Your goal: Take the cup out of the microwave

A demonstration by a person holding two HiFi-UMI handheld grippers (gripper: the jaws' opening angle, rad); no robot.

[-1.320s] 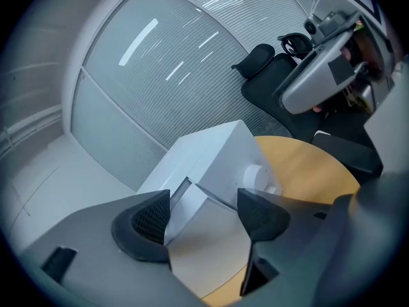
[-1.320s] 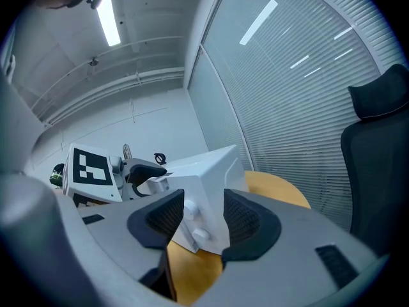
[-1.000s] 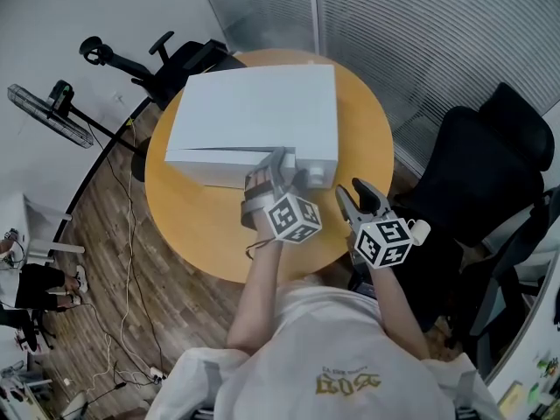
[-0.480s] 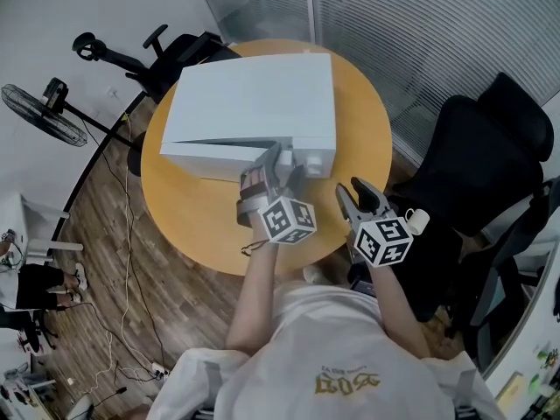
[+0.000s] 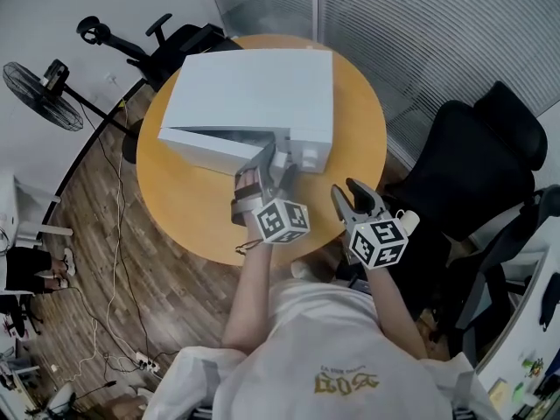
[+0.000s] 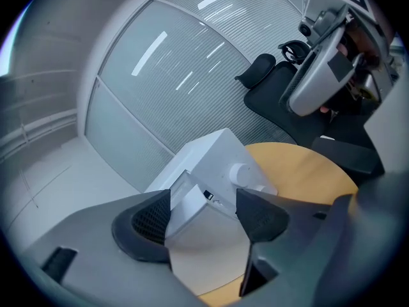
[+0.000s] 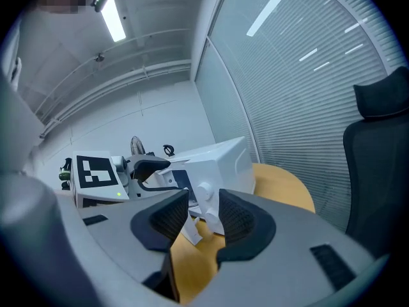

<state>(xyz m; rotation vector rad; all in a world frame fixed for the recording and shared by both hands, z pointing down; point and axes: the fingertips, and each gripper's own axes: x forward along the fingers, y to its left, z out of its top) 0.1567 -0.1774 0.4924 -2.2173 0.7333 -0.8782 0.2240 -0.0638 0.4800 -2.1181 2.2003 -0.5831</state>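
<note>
**Head view.** The white microwave (image 5: 254, 90) stands on the far left part of the round tabletop (image 5: 354, 143). Its door (image 5: 214, 145) hangs ajar, with the free edge swung toward the near edge. The left tool (image 5: 267, 160) is at that free edge. The right tool (image 5: 350, 198) hovers apart from it, over the near right edge of the tabletop. The cup shows nowhere here. I judge it to be inside the oven, hidden by the door and the roof.

**Left gripper view.** The tool is clenched on the door's free edge, and the white panel fills the gap from pad to pad. The round knob (image 6: 241, 171) on the control side sits just beyond.

**Right gripper view.** The jaws have just been closing, yet they stand apart with nothing between them. The tool is released and empty. It is aimed at the knob side of the oven, not into the cavity, which cannot be seen from here.

**Risks, as I judge them.**
- The pads hold only a smooth edge. A pull off the line of the door's swing could make them slip, and the door would fall back.
- A hard tug might drag the whole oven toward the near edge.
- The narrowed right jaws may be too tight for the cup.
- Reaching in before the door is wide could knock the cup over inside.
</note>
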